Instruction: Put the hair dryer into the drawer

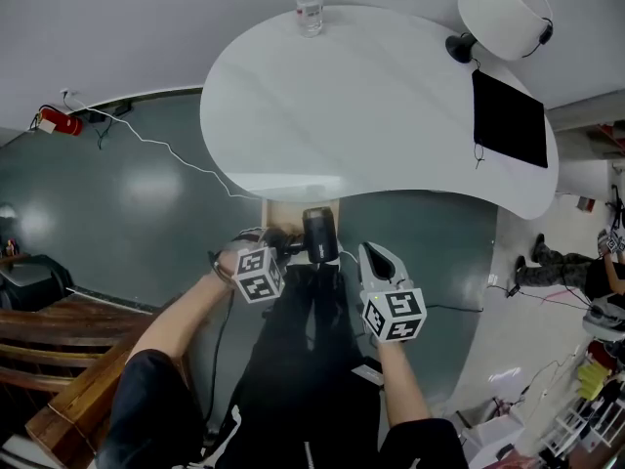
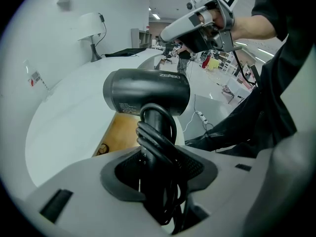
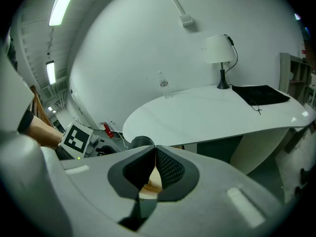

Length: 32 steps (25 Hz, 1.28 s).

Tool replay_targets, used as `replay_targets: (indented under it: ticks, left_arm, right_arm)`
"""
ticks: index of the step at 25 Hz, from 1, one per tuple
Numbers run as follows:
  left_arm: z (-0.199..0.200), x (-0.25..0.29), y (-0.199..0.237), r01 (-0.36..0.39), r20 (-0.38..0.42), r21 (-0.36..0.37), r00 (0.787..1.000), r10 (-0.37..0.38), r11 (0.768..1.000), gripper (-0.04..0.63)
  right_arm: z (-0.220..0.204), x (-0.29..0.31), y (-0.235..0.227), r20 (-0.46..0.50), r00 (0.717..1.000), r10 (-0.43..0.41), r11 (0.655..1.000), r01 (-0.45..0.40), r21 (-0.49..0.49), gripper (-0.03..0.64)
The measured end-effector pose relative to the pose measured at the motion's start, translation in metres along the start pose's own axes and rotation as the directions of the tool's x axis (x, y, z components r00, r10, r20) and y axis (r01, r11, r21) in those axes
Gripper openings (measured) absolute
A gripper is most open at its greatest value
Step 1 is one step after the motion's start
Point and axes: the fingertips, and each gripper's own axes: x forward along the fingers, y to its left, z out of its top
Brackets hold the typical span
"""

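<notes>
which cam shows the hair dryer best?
Left gripper view: the hair dryer fills the frame, cord-wrapped handle clamped in the left gripper. Head view shows it small, from above. Right gripper view shows only a dark sliver past the shut right gripper.

The head view looks steeply down on the surface [image 1: 371,115], which fills its upper half. The left gripper view sits close behind the dryer [image 2: 148,90], facing the lamp [image 2: 91,24]. The right gripper view looks level across the same surface and lamp.

White curved table [image 1: 391,96], white lamp [image 1: 503,13], grey-green floor [image 1: 127,213], pale wall [image 3: 123,58]
</notes>
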Motion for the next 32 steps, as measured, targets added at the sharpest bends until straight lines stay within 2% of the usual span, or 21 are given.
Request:
replay_targets:
  ticks: [8, 32]
  left_arm:
    - [-0.009, 0.018, 0.001, 0.034, -0.054, 0.079, 0.998, -0.029, 0.996, 0.192]
    - [-0.038, 0.065, 0.015, 0.063, -0.155, 0.106, 0.987, -0.047, 0.992, 0.193]
  right_arm:
    - [-0.013, 0.002, 0.000, -0.018, 1.000, -0.004, 1.000, 0.004, 0.017, 0.005]
    - [-0.036, 0.005, 0.003, -0.046, 0.999, -0.020, 0.999, 0.022, 0.049, 0.005]
